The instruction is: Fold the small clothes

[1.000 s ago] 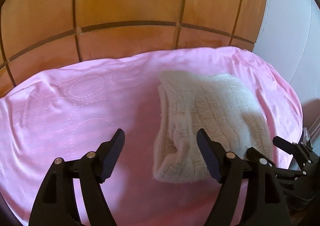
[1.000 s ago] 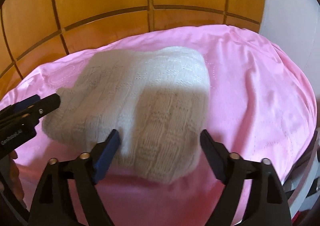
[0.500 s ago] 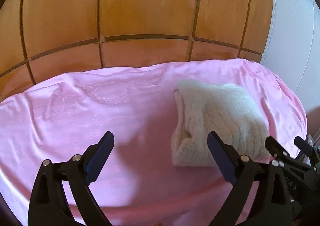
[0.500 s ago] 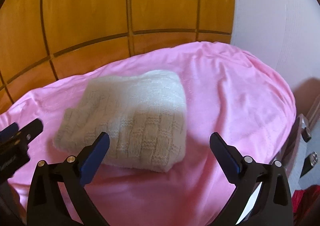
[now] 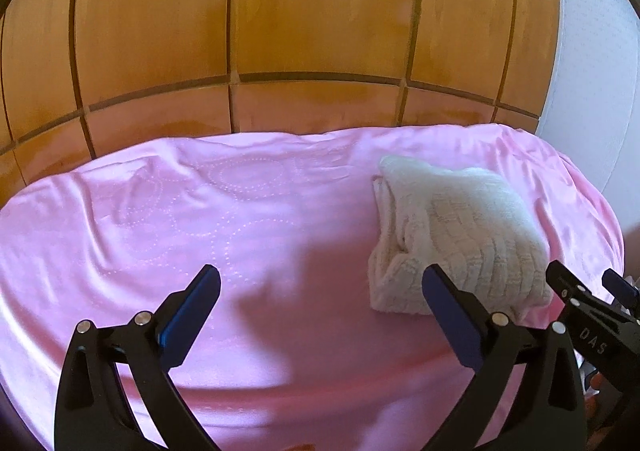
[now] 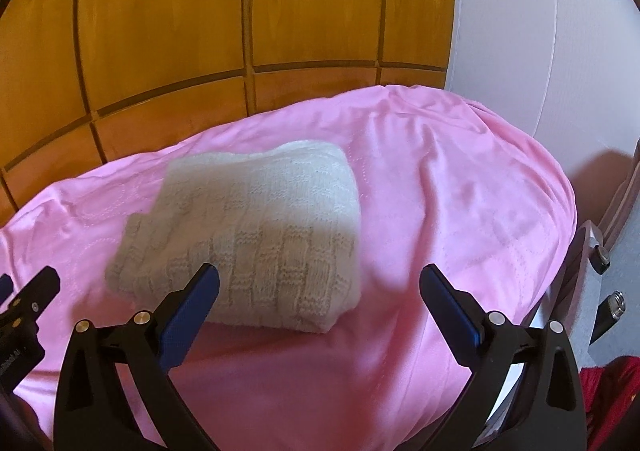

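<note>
Along the bottom edge of both wrist views the black gripper frames are cut off, so the hands that carry them cannot be seen. At the lower right of the left wrist view the right gripper (image 5: 588, 283) pokes in only as two dark finger tips and a bar with partly legible lettering; its rear runs out of frame. At the lower left of the right wrist view the left gripper (image 6: 28, 287) shows likewise as one black tip and a sliver of a second at the frame's edge.

Low in the left wrist view, the left gripper (image 5: 320, 283) points down at a slant over the pink cloth (image 5: 200, 219), its jaws opening wide and with only bare cloth between them. The right gripper (image 6: 320, 283) is tilted down the same way, its jaws spread wide and pressing on nothing.

A folded cream knitted garment (image 6: 256, 227) lies on the pink cloth at centre left of the right wrist view, its near edge partly masked by the left blue-padded finger (image 6: 192, 307). In the left wrist view the garment (image 5: 452, 227) sits at right, its lower corner behind the right finger. Whether either finger touches it is unclear. Orange wooden panels (image 5: 280, 31) fill the upper frame, with a pale wall (image 6: 520, 51) at right. Small objects at the far right edge are too cropped to identify.
</note>
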